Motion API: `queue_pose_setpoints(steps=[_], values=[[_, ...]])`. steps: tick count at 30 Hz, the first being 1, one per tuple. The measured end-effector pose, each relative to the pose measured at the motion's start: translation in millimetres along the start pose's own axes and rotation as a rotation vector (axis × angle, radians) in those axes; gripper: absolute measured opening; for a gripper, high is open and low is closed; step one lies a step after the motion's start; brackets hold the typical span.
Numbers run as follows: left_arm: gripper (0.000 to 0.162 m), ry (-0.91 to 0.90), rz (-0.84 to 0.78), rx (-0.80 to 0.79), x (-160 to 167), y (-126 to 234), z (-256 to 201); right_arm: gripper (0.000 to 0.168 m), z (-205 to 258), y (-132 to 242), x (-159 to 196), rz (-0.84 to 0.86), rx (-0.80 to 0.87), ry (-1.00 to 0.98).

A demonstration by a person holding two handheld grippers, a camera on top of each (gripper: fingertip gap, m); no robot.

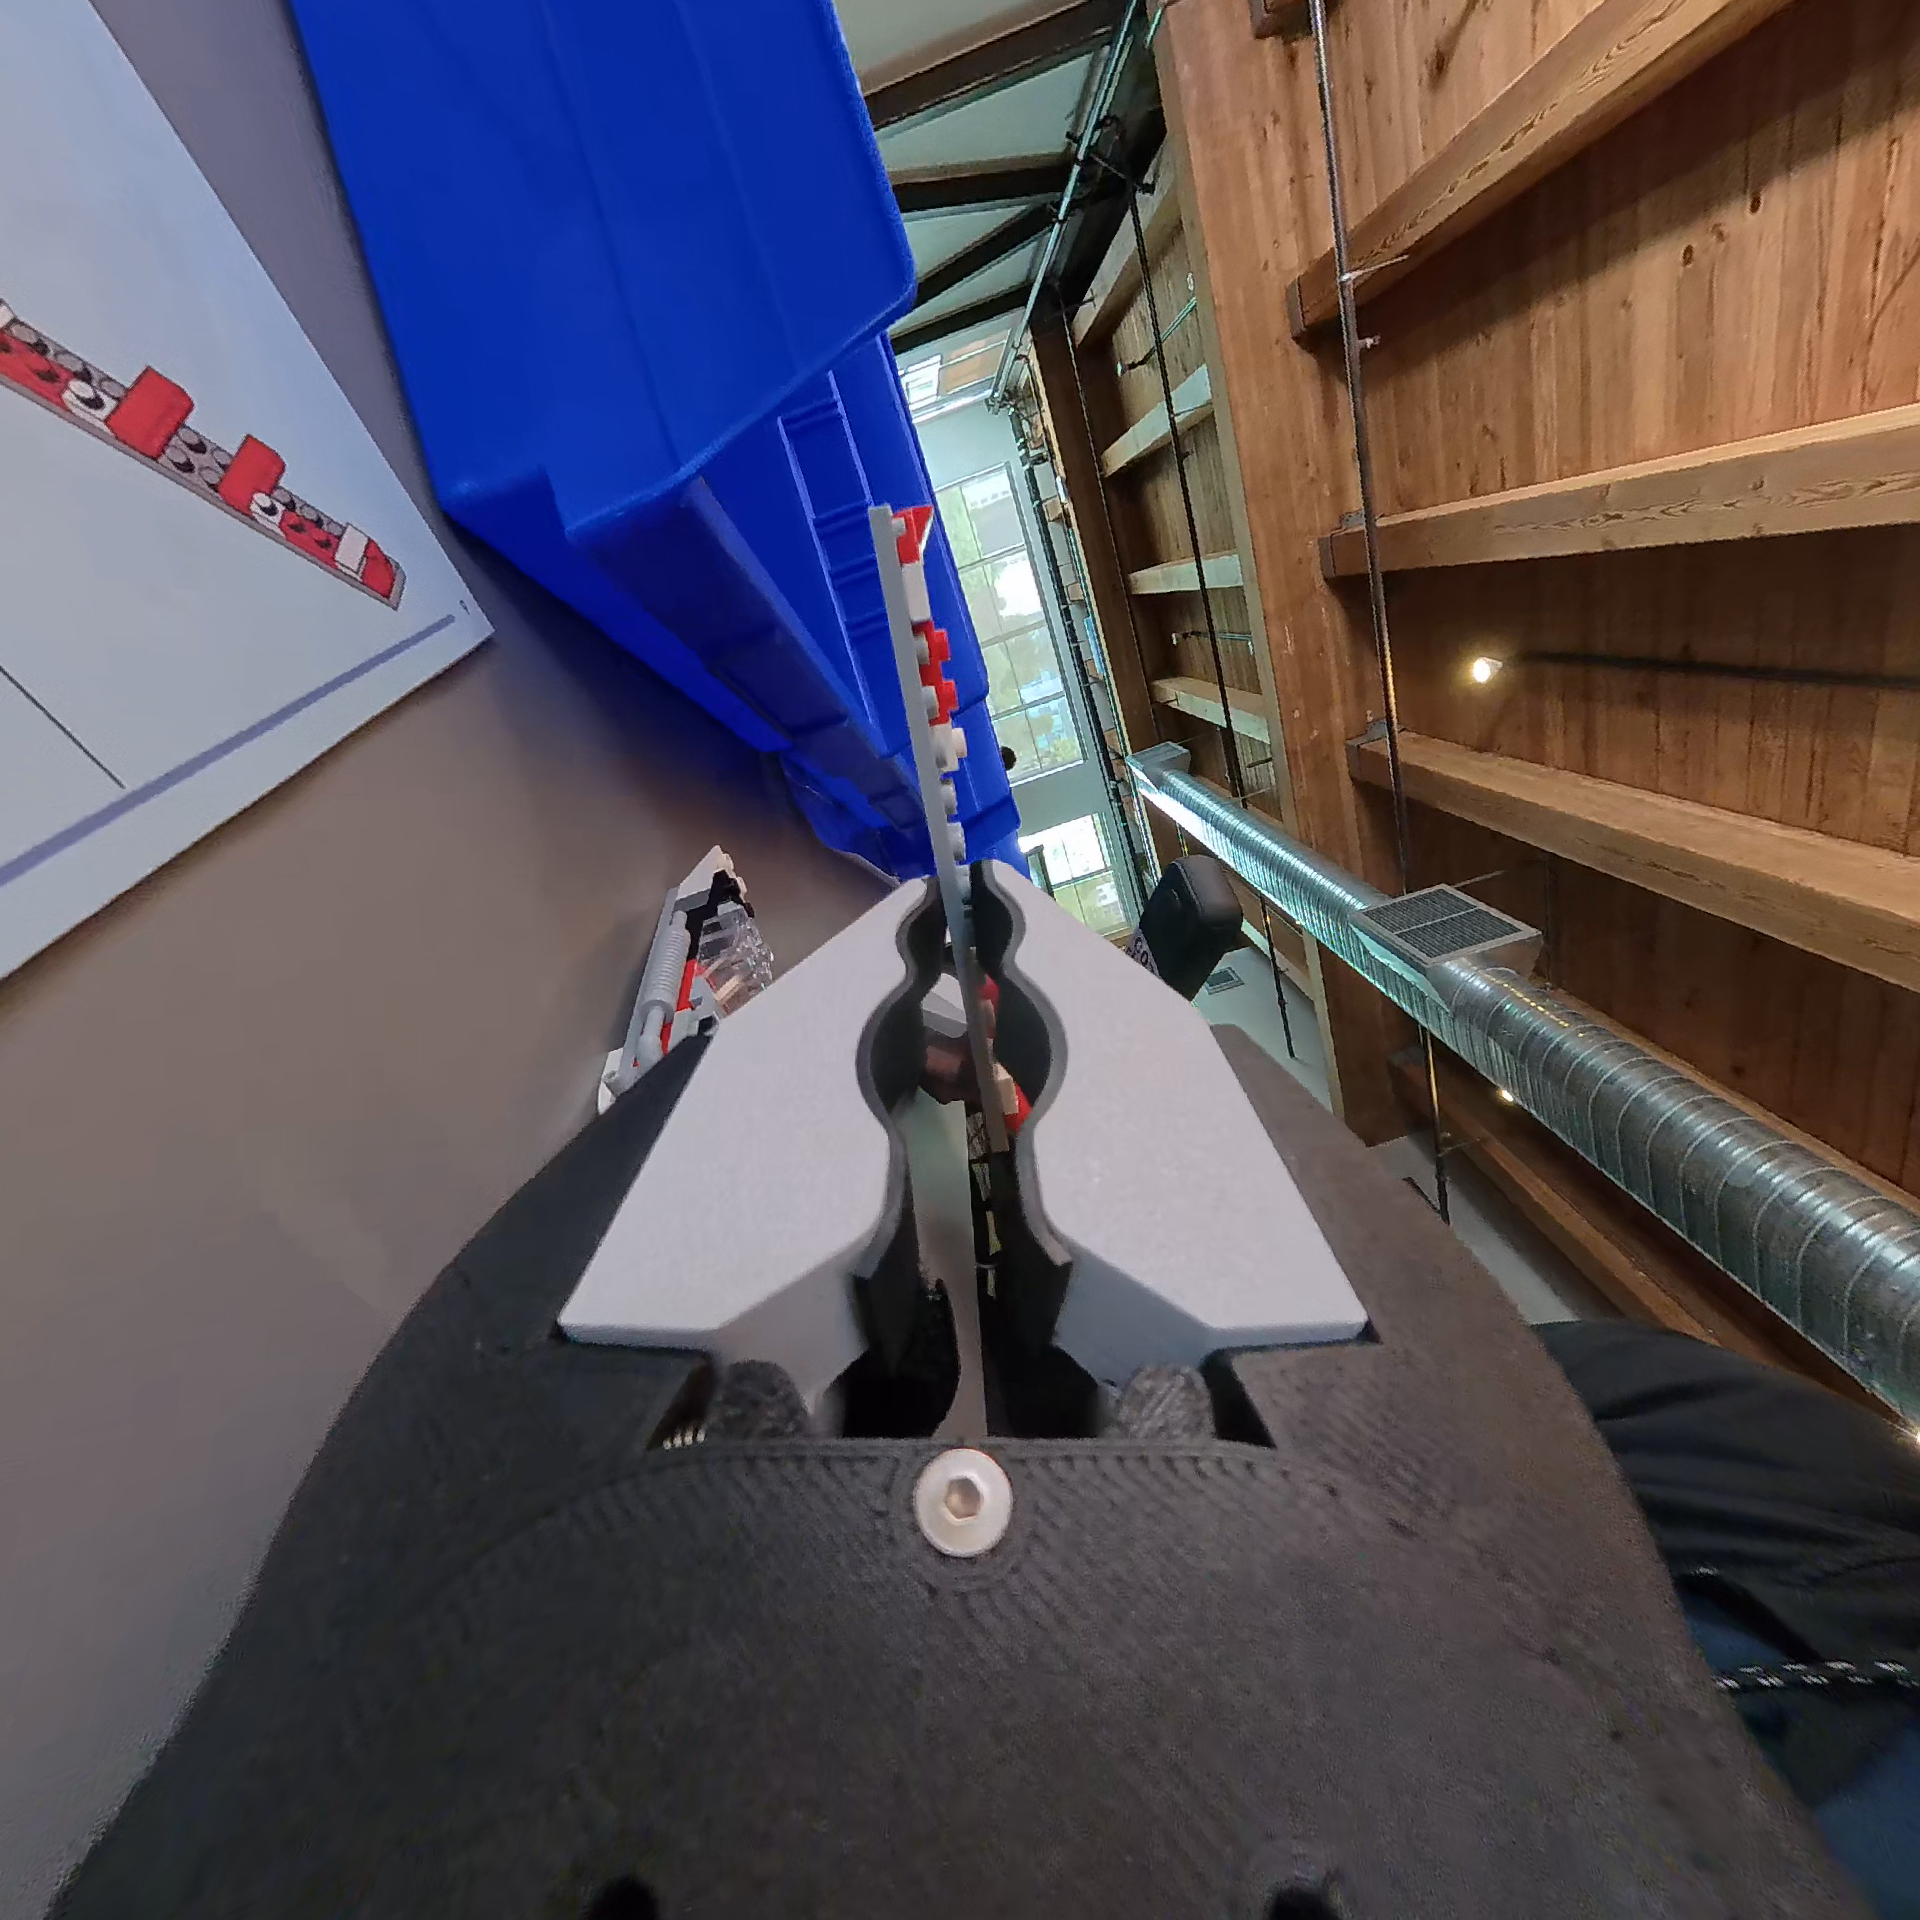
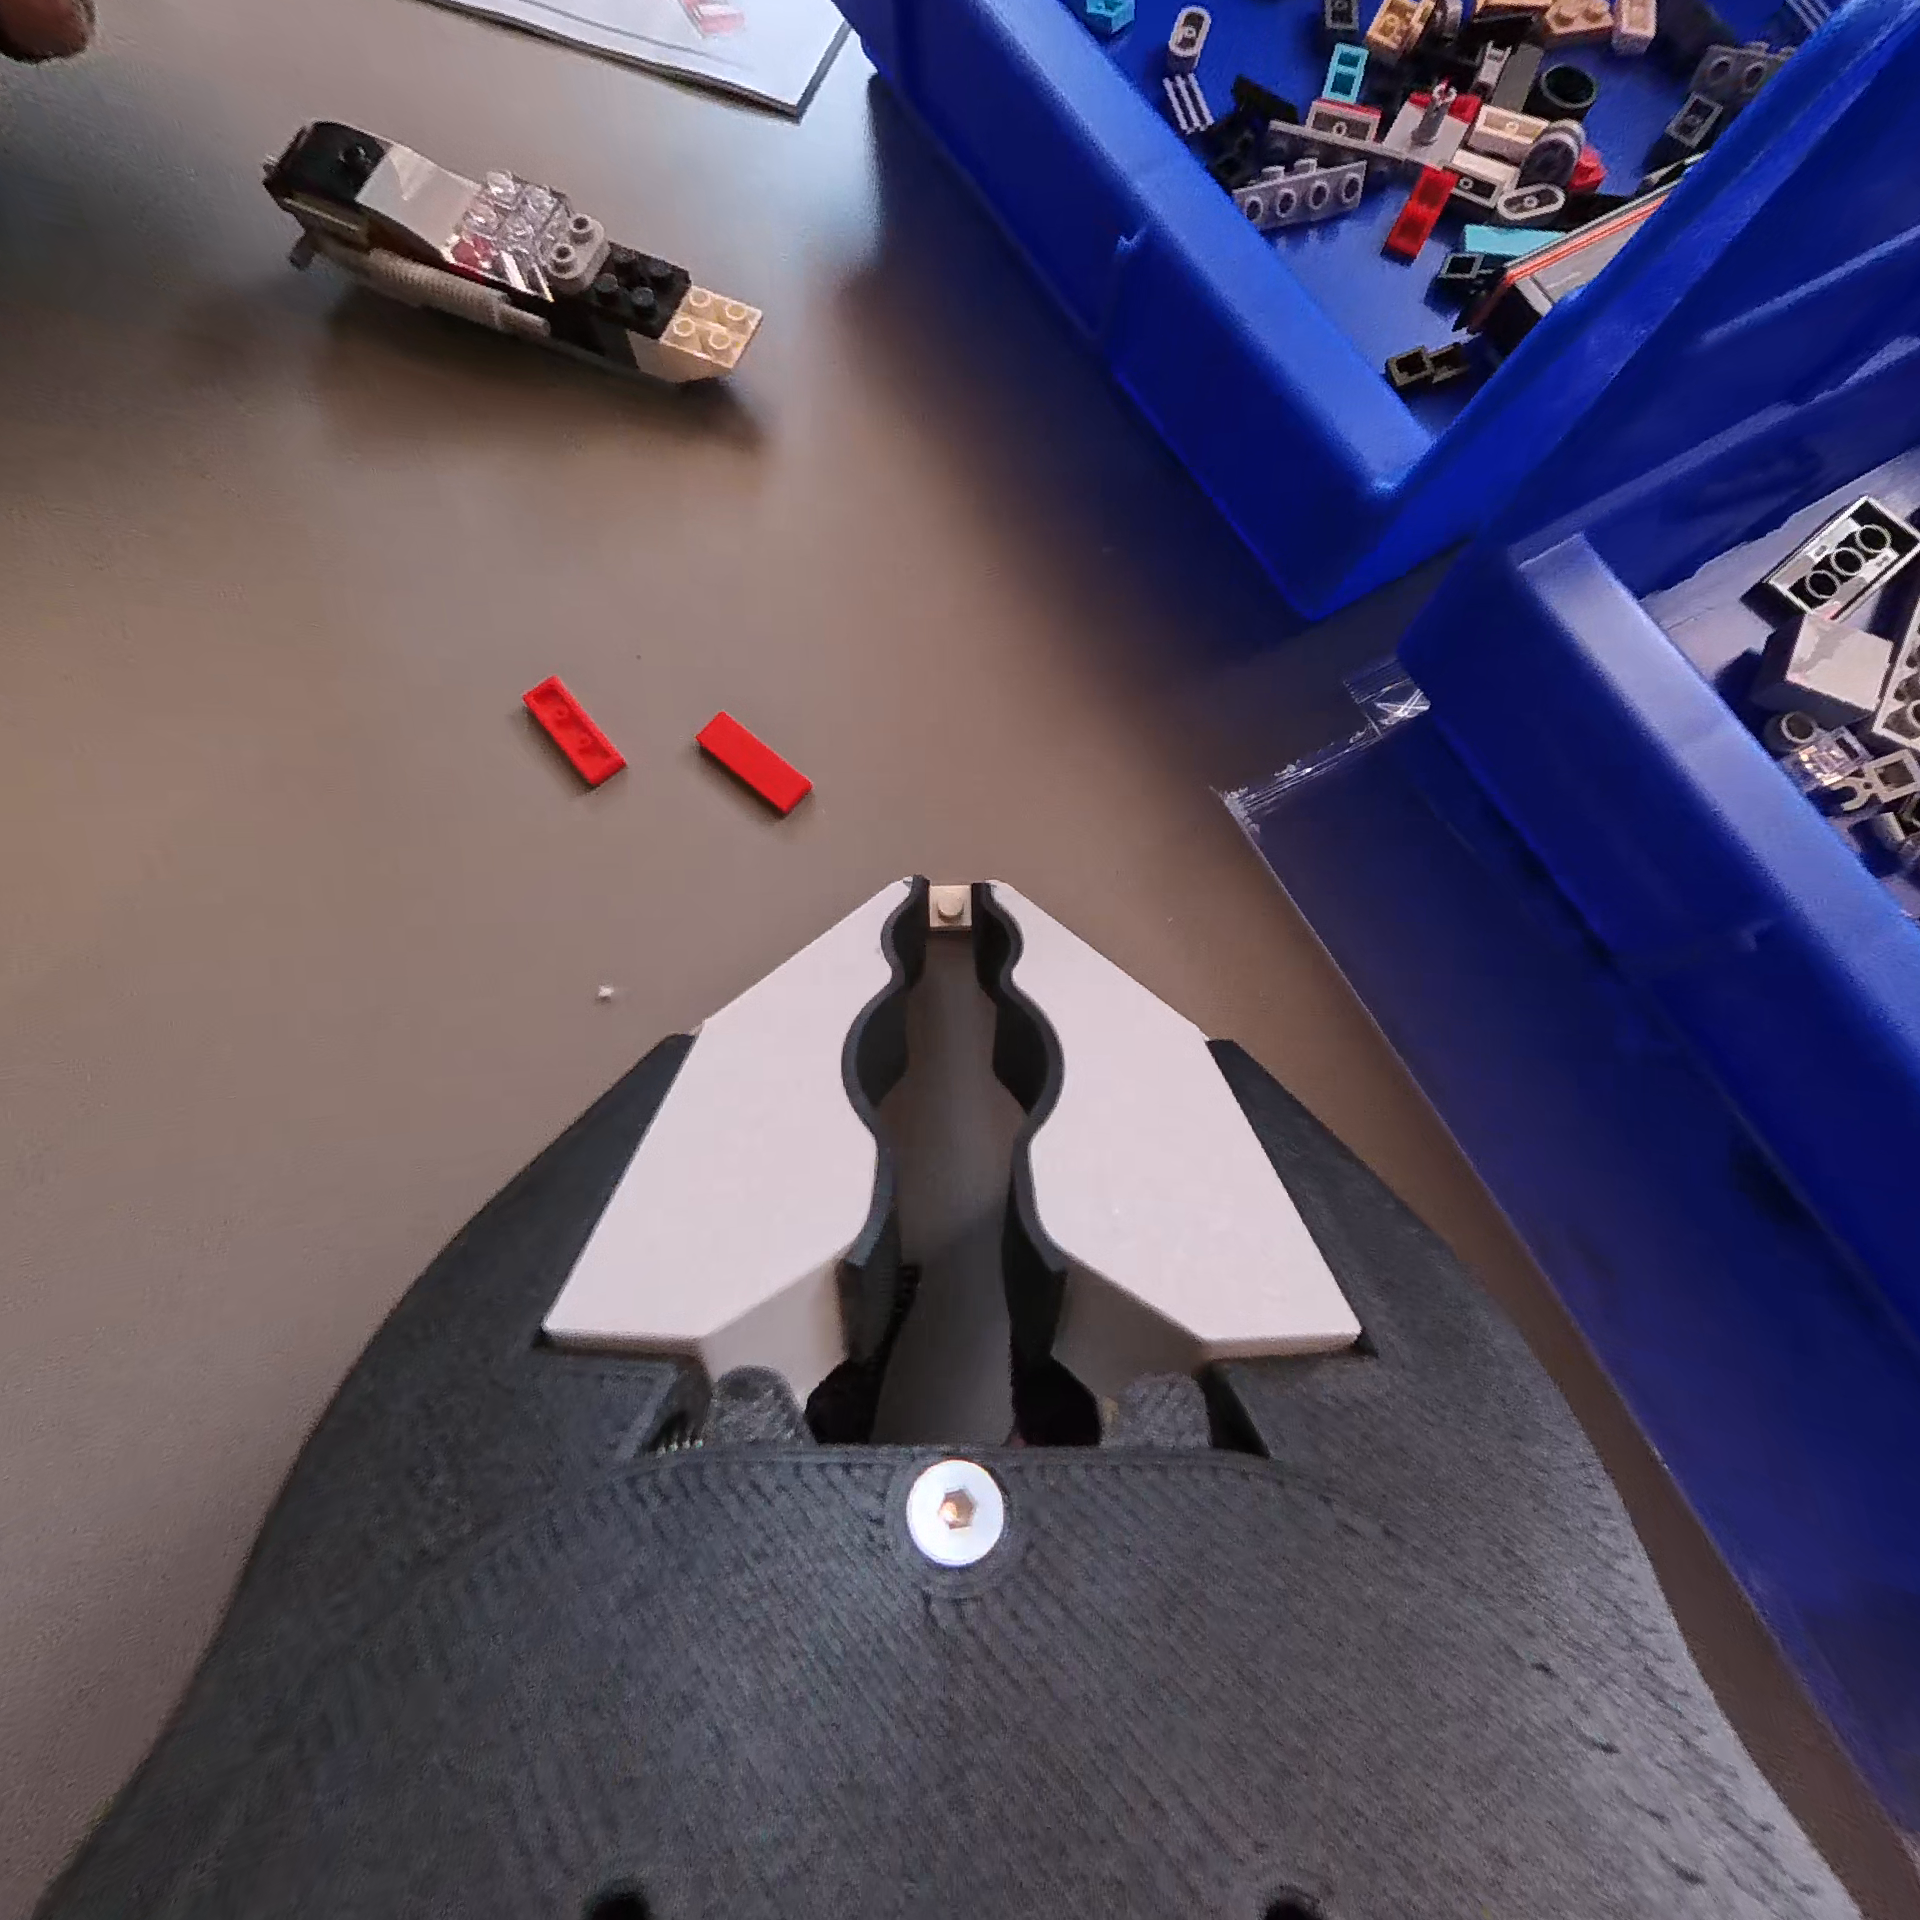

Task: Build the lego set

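Two red tiles (image 2: 574,729) (image 2: 753,763) are seen left of two blue bins (image 2: 1164,343) (image 2: 1621,831). One white stud plate (image 2: 949,911) is clamped by the right gripper (image 2: 949,896); one grey strip (image 1: 920,717) by the left gripper (image 1: 961,883).

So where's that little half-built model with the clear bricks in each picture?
Left wrist view: model sits left of centre, just beside the left gripper, partly hidden.
Right wrist view: model lies upper left on the table.
Shared landmark: the blue bins.

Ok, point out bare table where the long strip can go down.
Bare table lies left of the right gripper, below the two red tiles. Also between the tiles and the small model. Crowded: the blue bins.
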State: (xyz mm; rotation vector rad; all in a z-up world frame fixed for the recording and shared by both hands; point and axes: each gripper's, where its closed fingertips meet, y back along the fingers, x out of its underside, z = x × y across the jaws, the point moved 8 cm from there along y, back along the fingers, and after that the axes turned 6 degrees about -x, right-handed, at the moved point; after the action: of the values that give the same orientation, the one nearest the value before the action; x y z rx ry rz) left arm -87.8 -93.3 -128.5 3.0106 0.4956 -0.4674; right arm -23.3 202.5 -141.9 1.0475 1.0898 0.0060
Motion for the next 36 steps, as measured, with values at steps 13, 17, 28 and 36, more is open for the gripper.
queue_pose_setpoints(steps=[13, 17, 28, 36], values=[[0.005, 0.021, 0.043, 0.017, 6.5, -5.4, 0.3, 0.007, 26.0, 9.4, -73.5, -0.202, -0.082, 0.127], [0.005, 0.019, 0.049, 0.023, 6.1, -4.9, 0.1, 0.007, 56.0, 0.9, -113.2, -0.257, -0.168, 0.234], [0.005, 0.019, 0.068, 0.048, 6.9, -5.0, -4.3, 0.008, 90.1, -22.3, -148.8, -0.246, -0.32, 0.365], [0.005, 0.019, 0.07, 0.056, 7.4, -5.4, -5.3, 0.008, 97.0, -30.5, -149.9, -0.201, -0.386, 0.39]])
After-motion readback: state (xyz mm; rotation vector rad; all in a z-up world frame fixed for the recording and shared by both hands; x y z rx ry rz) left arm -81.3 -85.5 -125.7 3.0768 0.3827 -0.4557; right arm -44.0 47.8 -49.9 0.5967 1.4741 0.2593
